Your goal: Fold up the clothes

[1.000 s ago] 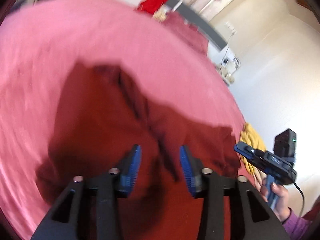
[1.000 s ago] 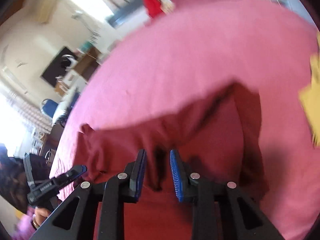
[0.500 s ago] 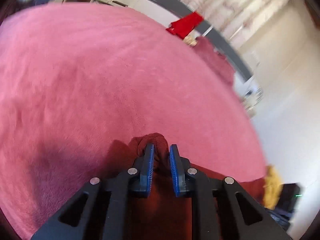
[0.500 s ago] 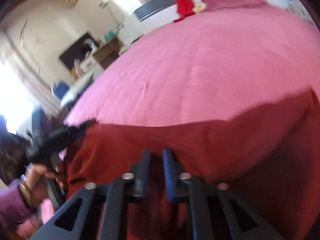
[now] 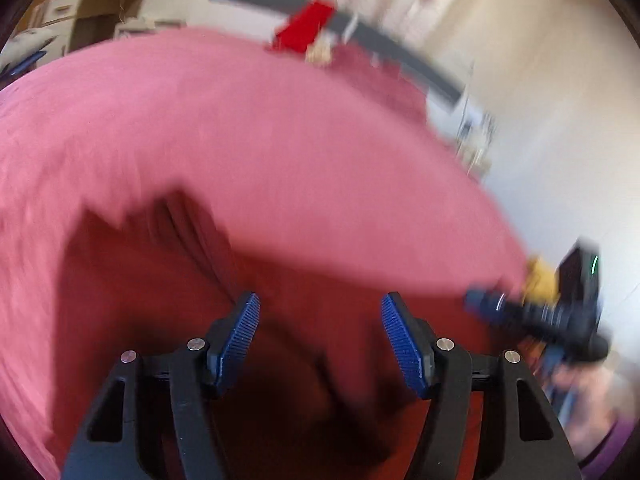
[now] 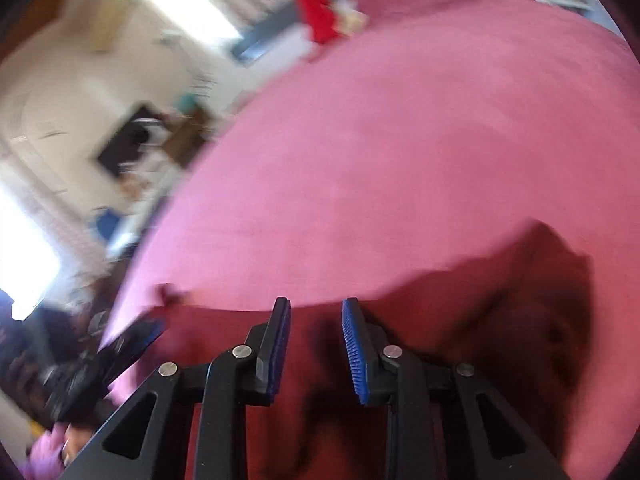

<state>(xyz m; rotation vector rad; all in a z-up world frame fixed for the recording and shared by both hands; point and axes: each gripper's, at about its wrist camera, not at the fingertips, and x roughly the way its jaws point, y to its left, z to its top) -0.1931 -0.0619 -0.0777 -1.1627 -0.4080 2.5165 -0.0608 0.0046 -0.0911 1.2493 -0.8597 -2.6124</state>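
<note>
The left gripper [image 5: 320,334] stands with its blue pads [image 5: 240,336] well apart; its jaws have just been opening, and nothing is pinched between them. The dark red garment [image 5: 160,288] lies below and ahead of the pads, spread on the pink bedcover [image 5: 280,140]. The right gripper [image 6: 316,344] shows a narrow gap between its pads [image 6: 354,352]; its jaws have just opened slightly, and the cloth appears to lie under them rather than clamped, though blur makes this uncertain.

The garment lies at the near edge of the bed, with its folded edge running left to right across both views. A yellow item [image 5: 540,280] lies at the far right edge of the cover, and a red cloth [image 5: 308,26] hangs on the grey rail [image 5: 400,52] at the far side.

Judged step: release after laying a fold. To do it well:
- Lift both grippers straight clear so the pads do not drag the top layer.
- Check that the fold edge lies straight before re-gripping.
- Take the next grip at matching corners, left and right.
</note>
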